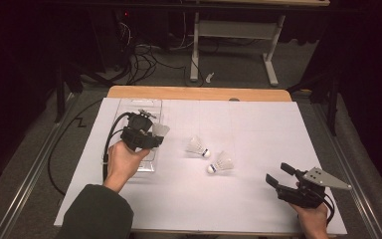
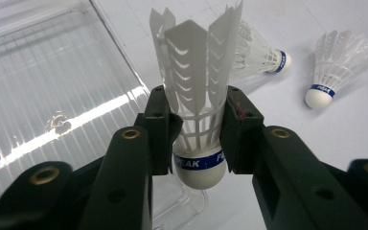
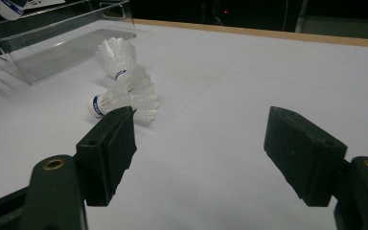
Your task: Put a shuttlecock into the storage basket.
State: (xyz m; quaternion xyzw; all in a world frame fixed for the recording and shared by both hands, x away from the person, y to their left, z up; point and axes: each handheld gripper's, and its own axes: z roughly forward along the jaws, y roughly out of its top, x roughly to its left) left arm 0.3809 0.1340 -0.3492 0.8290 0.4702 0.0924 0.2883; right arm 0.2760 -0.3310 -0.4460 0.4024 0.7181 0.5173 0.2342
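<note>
Beneath your left gripper (image 2: 199, 139) lies the clear ribbed plastic tray (image 2: 52, 86), over which its half-closed jaws clamp a white feathered shuttlecock with a blue band (image 2: 196, 96) near the cork, feathers pointing ahead, ready for setting in.

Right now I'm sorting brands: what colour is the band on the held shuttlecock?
Blue with white lettering, on the shuttlecock; clearest in the left gripper view.

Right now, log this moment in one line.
left gripper: shut on shuttlecock | over clear tray | right gripper: open, idle | two loose shuttlecocks on table
</note>
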